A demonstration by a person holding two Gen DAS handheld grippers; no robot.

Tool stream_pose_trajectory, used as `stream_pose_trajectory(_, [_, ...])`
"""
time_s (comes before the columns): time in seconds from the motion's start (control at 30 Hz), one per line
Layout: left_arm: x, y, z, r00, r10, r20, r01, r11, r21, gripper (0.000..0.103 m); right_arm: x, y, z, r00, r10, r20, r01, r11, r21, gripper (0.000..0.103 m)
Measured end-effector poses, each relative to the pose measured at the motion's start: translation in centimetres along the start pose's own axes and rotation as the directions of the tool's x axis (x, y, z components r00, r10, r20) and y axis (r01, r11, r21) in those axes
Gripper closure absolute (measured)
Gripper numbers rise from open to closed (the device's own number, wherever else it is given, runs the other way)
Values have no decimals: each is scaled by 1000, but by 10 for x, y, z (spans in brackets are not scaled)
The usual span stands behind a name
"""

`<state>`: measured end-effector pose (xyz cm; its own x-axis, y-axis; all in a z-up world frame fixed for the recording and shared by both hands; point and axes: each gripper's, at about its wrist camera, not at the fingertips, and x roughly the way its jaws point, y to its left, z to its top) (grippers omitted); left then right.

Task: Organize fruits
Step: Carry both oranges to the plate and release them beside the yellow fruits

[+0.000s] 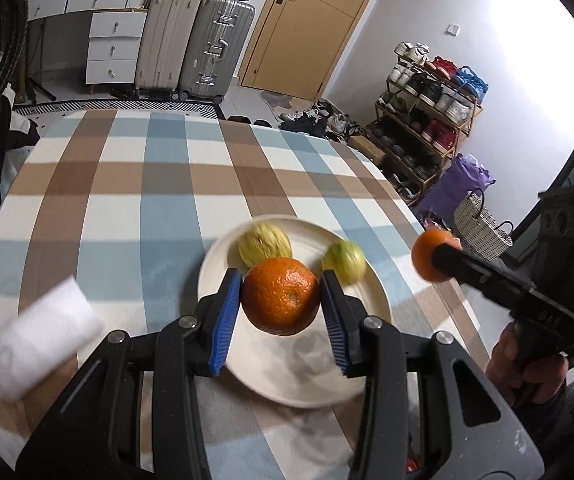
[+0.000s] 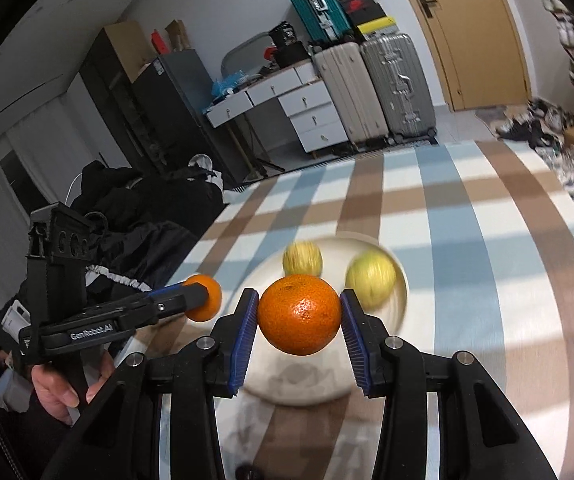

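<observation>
My left gripper [image 1: 281,300] is shut on an orange [image 1: 281,295] and holds it above a cream plate [image 1: 287,376]. Two yellow-green fruits [image 1: 265,242] [image 1: 344,261] lie on the far part of the plate. My right gripper [image 2: 299,314] is shut on a second orange [image 2: 299,314] above the same plate [image 2: 287,388], with both yellow-green fruits [image 2: 302,258] [image 2: 371,276] behind it. Each gripper shows in the other's view: the right one [image 1: 437,256] at the right, the left one [image 2: 205,298] at the left, each with its orange.
The table has a blue, brown and white checked cloth [image 1: 147,184]. A white roll or packet [image 1: 35,344] lies at the front left. Suitcases [image 1: 215,48], a drawer unit and a shoe rack [image 1: 427,120] stand beyond the table.
</observation>
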<state>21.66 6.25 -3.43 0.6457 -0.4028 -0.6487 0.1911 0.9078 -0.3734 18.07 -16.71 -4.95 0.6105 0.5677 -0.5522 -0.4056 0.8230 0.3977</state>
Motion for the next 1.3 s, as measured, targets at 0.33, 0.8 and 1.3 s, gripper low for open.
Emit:
stream_pose_trajectory(0.33, [51,20,24,999,8,-39,-9,1000,-7,66,56,-9,58,1000,-2,-10,2,999,-51,61])
stream_pose_trajectory(0.8, [88,29,7,993,14,-115,-12,1000,16,66,132,-25,49,986,-81,-148,71,995,-71,61])
stream_pose_trajectory(1.3, [94,29,6,990,37,-134,-35,999,18,65,151,-26,42,972,-131,-195,116,989,-89,60])
